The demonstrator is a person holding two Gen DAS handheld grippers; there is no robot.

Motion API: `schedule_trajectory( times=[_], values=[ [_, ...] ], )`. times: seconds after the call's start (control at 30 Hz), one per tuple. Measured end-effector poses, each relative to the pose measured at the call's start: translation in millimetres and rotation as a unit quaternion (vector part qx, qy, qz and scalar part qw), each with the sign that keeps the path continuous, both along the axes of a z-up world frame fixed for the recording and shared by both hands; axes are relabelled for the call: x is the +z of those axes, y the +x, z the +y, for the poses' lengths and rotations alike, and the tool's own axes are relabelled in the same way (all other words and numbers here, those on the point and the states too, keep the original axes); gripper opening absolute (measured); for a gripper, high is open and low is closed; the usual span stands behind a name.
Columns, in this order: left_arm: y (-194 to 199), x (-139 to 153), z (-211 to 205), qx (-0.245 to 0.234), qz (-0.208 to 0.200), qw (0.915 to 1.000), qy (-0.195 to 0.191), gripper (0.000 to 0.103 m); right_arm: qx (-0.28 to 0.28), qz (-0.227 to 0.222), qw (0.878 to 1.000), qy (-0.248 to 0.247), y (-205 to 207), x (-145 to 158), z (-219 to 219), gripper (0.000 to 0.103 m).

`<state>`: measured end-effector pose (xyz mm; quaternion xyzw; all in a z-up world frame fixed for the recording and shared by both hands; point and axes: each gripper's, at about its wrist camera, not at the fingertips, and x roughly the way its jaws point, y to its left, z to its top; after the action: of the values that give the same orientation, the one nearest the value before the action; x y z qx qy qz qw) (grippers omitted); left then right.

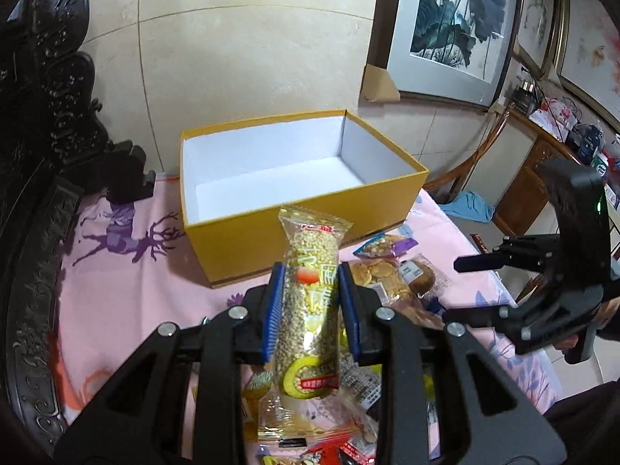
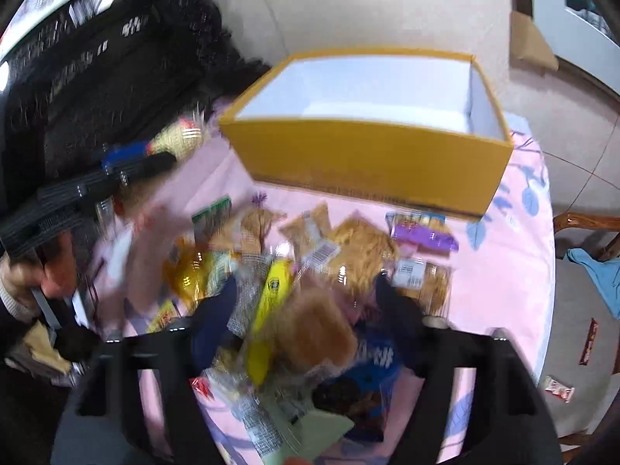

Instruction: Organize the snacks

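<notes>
My left gripper (image 1: 310, 277) is shut on a long clear-wrapped grain bar (image 1: 312, 248), held upright above the snack pile (image 1: 391, 275). Just beyond it stands an open yellow box (image 1: 232, 248) with a white, bare inside. To the right my right gripper (image 1: 461, 286) hovers over the table edge. In the right wrist view, which is blurred, the right gripper (image 2: 306, 302) is open wide above mixed snack packets. A brown packet (image 2: 314, 333) and a yellow one (image 2: 271, 302) lie under the gap. The box (image 2: 368, 155) is behind them, and the left gripper (image 2: 155, 159) with its bar is at the left.
A pink cloth with deer prints (image 1: 128, 271) covers the table. Dark carved furniture (image 1: 46, 116) borders the left side. A wooden chair with a blue cloth (image 2: 593, 275) stands at the right. Two packets (image 2: 589, 341) lie on the floor. Framed pictures (image 1: 449, 27) lean on the wall.
</notes>
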<state>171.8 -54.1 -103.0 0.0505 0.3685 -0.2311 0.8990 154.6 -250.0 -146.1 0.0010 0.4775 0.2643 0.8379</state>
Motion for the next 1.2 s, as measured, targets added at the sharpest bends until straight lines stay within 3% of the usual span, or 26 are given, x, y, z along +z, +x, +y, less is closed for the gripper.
schedule_trajectory(
  times=[0.07,0.17,0.3,0.43,0.57,0.63,0.67,0.9,1.1,1.2],
  values=[
    [-4.1,-5.0,1.1,-0.002,0.006,1.0000,0.005,0.028,0.041,-0.002,0.999,-0.025,-0.2,-12.1,7.3,0.077],
    [-7.9,-14.0,3.2,0.002,0.022,0.9998,0.006,0.028,0.077,0.040,0.995,-0.038,14.4,-40.6,14.0,0.076],
    [-10.3,-18.7,6.1,0.009,0.032,0.9994,0.006,0.028,0.098,0.063,0.993,-0.030,22.6,-53.5,15.2,0.053],
    [-8.6,-20.4,12.1,0.021,0.041,0.9989,-0.007,0.028,0.127,0.070,0.989,-0.032,19.9,-46.8,15.8,0.044],
    [-6.6,-23.7,11.7,0.022,0.044,0.9988,-0.004,0.028,0.125,0.081,0.989,-0.025,23.3,-49.7,15.5,0.051],
    [-7.5,-21.6,10.3,0.020,0.042,0.9989,-0.005,0.028,0.122,0.101,0.987,-0.030,29.1,-61.6,18.5,0.065],
    [-8.4,-20.2,9.5,0.019,0.040,0.9990,-0.005,0.028,0.125,0.106,0.986,-0.030,30.1,-67.3,21.0,0.067],
    [-10.1,-15.3,16.3,0.032,0.036,0.9988,-0.006,0.028,0.149,0.100,0.983,-0.040,23.2,-65.0,23.9,0.054],
    [-8.7,-10.9,17.3,0.035,0.028,0.9990,-0.002,0.028,0.093,0.077,0.993,-0.007,19.0,-33.0,7.4,0.054],
    [-1.4,-2.8,14.7,0.032,0.018,0.9993,-0.004,0.028,0.061,0.047,0.997,0.015,23.9,-3.3,0.1,0.054]
  ],
)
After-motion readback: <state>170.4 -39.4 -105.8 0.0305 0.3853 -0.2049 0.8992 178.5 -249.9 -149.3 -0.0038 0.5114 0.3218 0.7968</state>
